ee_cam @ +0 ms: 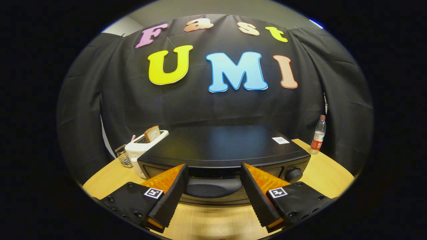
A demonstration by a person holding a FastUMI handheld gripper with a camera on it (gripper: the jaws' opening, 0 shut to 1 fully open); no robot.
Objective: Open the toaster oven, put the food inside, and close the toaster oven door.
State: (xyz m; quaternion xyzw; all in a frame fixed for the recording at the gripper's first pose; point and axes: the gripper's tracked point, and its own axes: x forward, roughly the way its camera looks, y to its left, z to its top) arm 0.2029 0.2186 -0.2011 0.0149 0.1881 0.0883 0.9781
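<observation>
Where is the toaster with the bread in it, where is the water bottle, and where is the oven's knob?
white toaster [137,151], gripper view, on its front side wall.
water bottle [318,136], gripper view, on its labelled middle.
oven knob [293,174], gripper view, on the knob's round face.
gripper [213,181], gripper view, open, between its fingertips at the oven's handle.

You are facing a toaster oven whose black top is smooth and faintly glossy, standing on a matt, pale wood-grain table. Your gripper, fingers spread wide, shows ribbed pads. Beside the oven stand a glossy white plastic toaster, a wire-mesh metal holder and a clear plastic bottle.
</observation>
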